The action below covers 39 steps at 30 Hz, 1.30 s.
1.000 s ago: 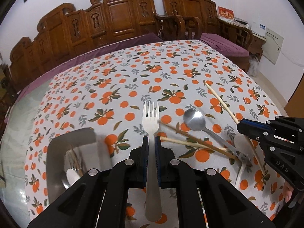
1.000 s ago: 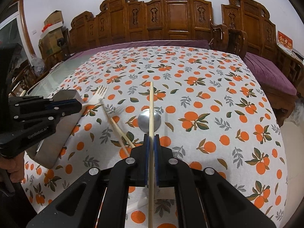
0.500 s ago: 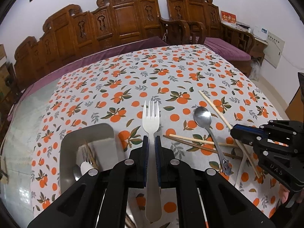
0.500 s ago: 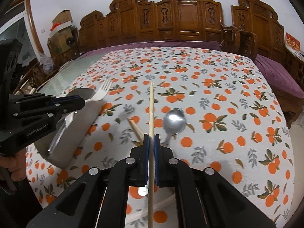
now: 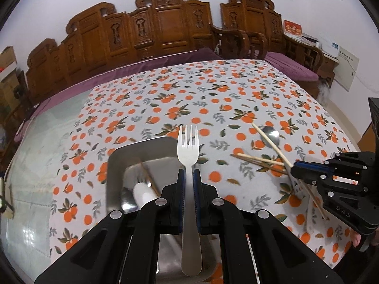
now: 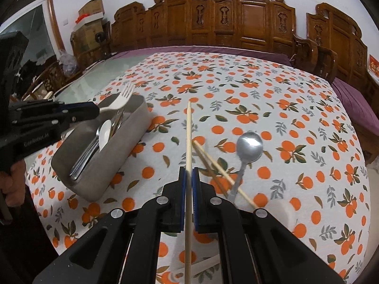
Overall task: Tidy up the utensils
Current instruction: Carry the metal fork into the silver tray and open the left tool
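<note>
My left gripper [image 5: 187, 172] is shut on a metal fork [image 5: 188, 146], tines pointing forward, held above the grey metal tray [image 5: 142, 149]. The tray [image 6: 132, 127] holds several utensils, among them a white spoon [image 6: 104, 132]. From the right wrist view the left gripper [image 6: 94, 111] hangs over the tray's far end with the fork [image 6: 122, 98] sticking out. A single pale chopstick [image 6: 188, 142] is clamped in my shut right gripper [image 6: 188, 172], over the cloth right of the tray. In the left wrist view that gripper [image 5: 295, 169] is at the right.
On the orange-print tablecloth [image 6: 284, 108] lie a metal spoon [image 6: 248, 146], two loose chopsticks [image 6: 213, 163] and a white utensil [image 6: 203, 266] near the front edge. Carved wooden benches [image 6: 236, 19] with purple cushions ring the table. A hand [image 6: 14, 184] grips the left tool.
Both grippers have shifted left across the table. The fork now hangs over the tray instead of over the cloth, and the right gripper with its chopstick has come closer to the tray.
</note>
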Each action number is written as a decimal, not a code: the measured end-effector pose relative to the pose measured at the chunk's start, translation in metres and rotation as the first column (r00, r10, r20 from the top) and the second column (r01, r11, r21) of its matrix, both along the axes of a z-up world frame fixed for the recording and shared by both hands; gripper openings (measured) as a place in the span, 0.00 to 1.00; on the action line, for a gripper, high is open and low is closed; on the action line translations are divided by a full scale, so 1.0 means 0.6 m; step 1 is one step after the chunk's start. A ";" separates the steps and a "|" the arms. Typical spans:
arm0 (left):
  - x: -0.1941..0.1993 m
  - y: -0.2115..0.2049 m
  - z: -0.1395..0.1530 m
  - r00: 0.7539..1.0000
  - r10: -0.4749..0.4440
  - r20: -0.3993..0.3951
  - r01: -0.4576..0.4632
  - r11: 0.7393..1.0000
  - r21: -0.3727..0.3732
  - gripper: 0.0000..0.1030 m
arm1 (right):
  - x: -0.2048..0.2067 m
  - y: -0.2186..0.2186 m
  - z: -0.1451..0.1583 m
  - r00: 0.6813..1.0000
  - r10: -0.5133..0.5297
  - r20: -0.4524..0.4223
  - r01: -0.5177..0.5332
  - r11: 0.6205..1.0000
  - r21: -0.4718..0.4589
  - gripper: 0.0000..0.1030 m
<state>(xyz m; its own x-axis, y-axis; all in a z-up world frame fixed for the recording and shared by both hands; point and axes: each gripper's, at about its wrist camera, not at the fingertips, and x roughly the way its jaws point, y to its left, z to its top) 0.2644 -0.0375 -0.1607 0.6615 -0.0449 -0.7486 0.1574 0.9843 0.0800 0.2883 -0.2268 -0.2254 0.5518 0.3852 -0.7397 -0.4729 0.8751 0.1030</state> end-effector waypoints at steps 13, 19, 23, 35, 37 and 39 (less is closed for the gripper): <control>0.002 0.086 -0.045 0.997 0.068 -0.042 -0.069 0.998 -0.016 0.06 | -0.019 0.033 0.002 1.000 0.024 -0.019 -0.024 1.000 0.015 0.06; 0.008 0.105 -0.067 0.994 0.083 -0.064 -0.085 0.996 -0.038 0.06 | -0.034 0.045 0.033 0.999 0.041 0.011 -0.042 0.996 0.082 0.06; 0.013 0.109 -0.086 0.992 0.086 -0.088 -0.091 0.994 -0.054 0.06 | -0.037 0.058 0.056 0.999 0.046 0.027 -0.049 0.994 0.101 0.06; 0.022 0.114 -0.081 0.992 0.059 -0.109 -0.071 0.991 -0.114 0.19 | -0.020 0.094 0.072 1.000 0.018 0.022 -0.020 0.995 0.097 0.06; 0.016 0.120 -0.066 0.995 0.054 -0.084 -0.064 0.990 -0.122 0.23 | -0.016 0.106 0.074 1.000 0.017 0.016 -0.019 0.994 0.105 0.06; 0.010 0.121 -0.056 0.997 0.043 -0.066 -0.051 0.992 -0.116 0.23 | -0.012 0.119 0.074 1.000 0.019 0.015 -0.020 0.994 0.106 0.06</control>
